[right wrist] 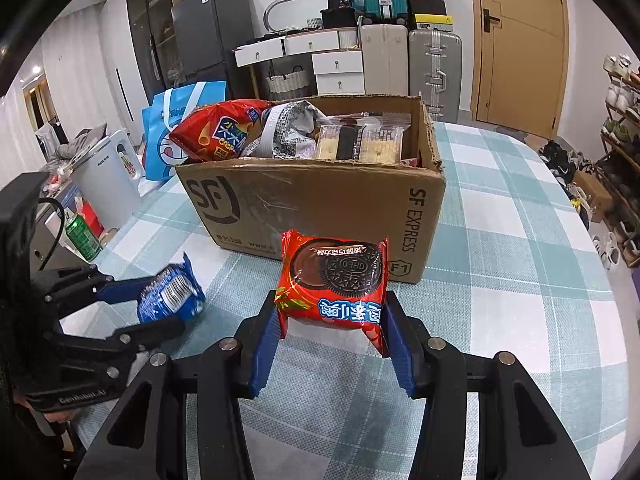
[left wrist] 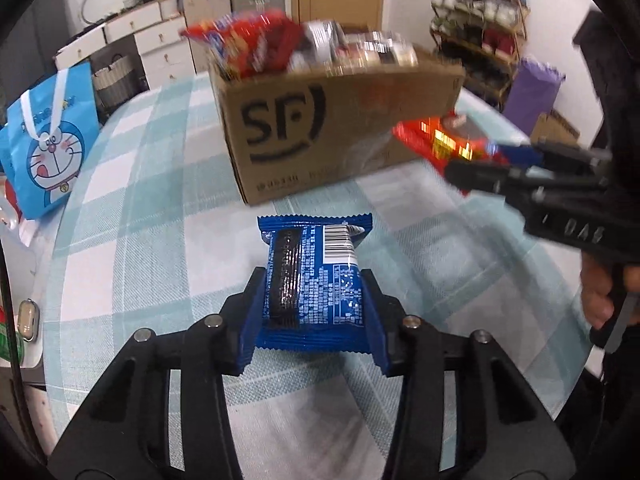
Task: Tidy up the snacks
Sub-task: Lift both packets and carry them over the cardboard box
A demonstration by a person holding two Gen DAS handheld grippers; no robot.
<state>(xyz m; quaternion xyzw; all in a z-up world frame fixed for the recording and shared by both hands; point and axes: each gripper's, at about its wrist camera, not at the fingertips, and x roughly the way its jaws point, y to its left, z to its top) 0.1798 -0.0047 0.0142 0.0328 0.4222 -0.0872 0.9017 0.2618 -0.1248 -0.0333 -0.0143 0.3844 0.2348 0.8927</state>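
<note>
Foil crinkles light and slippery under both my grips: left gripper (left wrist: 314, 300) fingers clamped on the blue cookie pack (left wrist: 316, 280), right gripper (right wrist: 332, 332) on the red Oreo pack (right wrist: 334, 284), both seemingly just above the bench (right wrist: 520, 240) before the cardboard box (right wrist: 320, 200), held across the flanks, gently, since biscuits crush.

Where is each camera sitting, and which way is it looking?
Left wrist: sits on the left gripper, looking along its fingers past the blue snack pack to the cardboard box; the right gripper shows at right.
Right wrist: sits on the right gripper, facing the box over the red Oreo pack; the left gripper shows at left.
Shared: box, both packs, checked tablecloth.
</note>
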